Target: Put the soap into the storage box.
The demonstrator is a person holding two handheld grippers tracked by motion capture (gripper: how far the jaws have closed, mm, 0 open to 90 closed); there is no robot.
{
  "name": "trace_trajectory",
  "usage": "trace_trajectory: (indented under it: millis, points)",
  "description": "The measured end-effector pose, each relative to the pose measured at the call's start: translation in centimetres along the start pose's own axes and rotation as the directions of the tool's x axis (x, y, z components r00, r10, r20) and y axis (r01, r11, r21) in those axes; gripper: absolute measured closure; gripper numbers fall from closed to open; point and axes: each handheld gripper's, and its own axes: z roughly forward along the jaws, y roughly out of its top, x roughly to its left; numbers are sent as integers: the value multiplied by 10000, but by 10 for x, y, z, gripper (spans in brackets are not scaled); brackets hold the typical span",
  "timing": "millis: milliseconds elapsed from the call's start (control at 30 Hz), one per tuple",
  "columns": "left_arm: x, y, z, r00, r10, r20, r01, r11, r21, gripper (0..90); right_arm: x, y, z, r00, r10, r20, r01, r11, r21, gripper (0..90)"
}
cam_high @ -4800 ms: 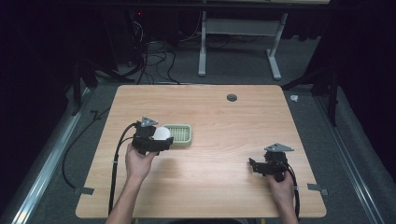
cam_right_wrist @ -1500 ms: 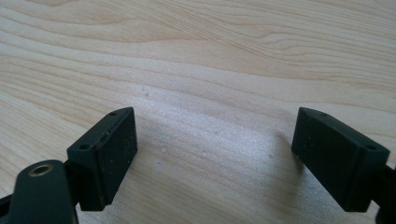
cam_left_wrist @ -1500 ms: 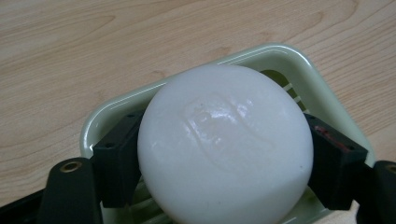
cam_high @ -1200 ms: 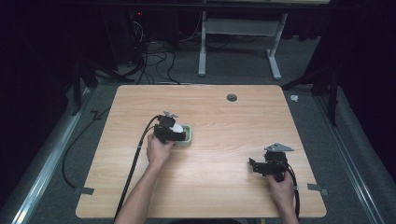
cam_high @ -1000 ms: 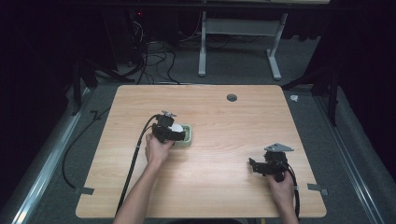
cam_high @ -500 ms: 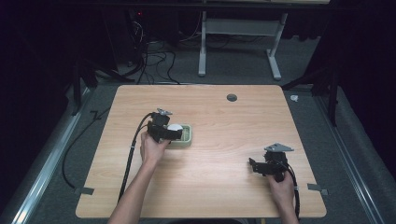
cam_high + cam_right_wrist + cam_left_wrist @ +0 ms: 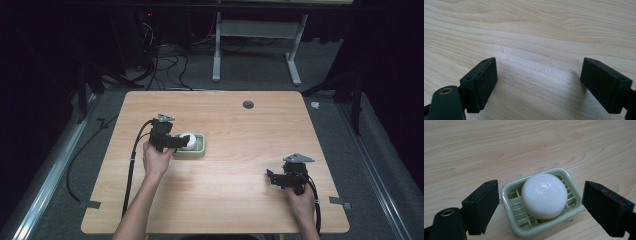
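Moved: left gripper raised, back | soap in dish, beyond spread jaws, untouched

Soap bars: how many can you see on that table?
1. The white round soap lies in the green soap dish left of the table's middle, in front of the left gripper's open jaws.

left gripper: jaws held apart, nothing clamped | right gripper: jaws held wide, nothing gripped
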Motion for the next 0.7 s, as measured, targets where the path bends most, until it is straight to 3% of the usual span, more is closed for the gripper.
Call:
trace_trajectory:
  millis: [700]
  points:
    - [13, -9, -35, 9995, -169, -251, 159, 9991, -386, 151, 0, 0, 0, 10000, -26, -7, 27, 10000, 1, 151]
